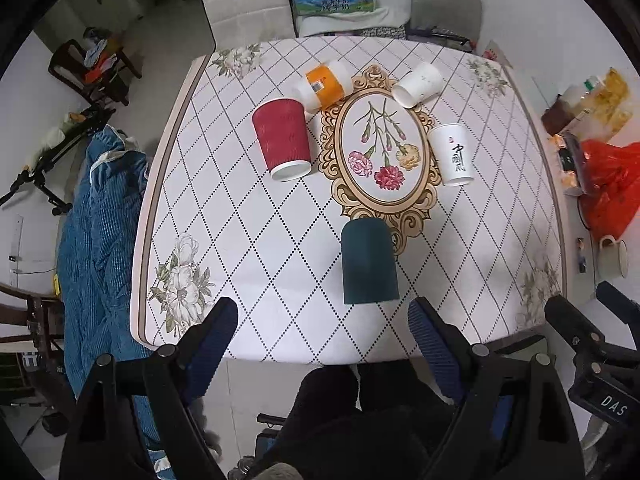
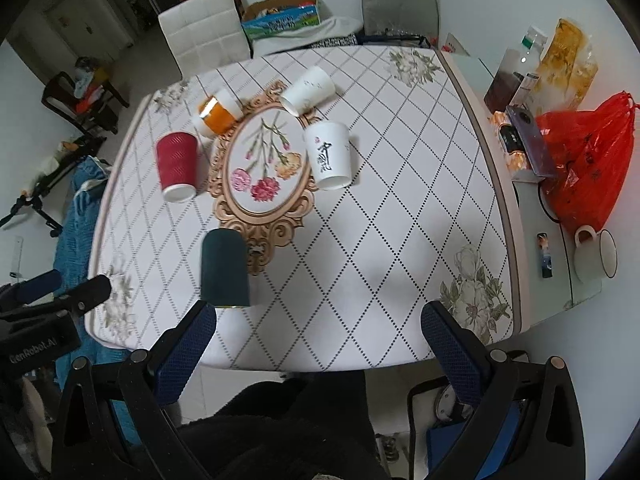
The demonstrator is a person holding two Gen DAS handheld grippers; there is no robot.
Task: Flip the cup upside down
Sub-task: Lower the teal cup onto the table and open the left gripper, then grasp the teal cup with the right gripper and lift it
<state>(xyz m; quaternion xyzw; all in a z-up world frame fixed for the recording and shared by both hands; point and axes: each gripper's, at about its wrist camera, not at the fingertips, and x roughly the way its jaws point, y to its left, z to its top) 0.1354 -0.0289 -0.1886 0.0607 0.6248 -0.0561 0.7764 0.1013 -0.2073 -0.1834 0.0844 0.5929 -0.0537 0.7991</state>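
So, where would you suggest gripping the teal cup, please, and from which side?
Grip the teal cup across its mid-wall, coming in from the near table edge with the open left gripper. It seems to stand rim-down, nearest that gripper, with bare tablecloth on both sides.

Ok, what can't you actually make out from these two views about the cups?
- Teal cup: standing mouth down, so its inside is hidden in both views.
- Red cup and lettered white cup: also mouth down, insides hidden.
- Orange cup and plain white cup: lying tilted at the far side; too small to tell whether anything is inside.
- Orange cup's label: too small to read.
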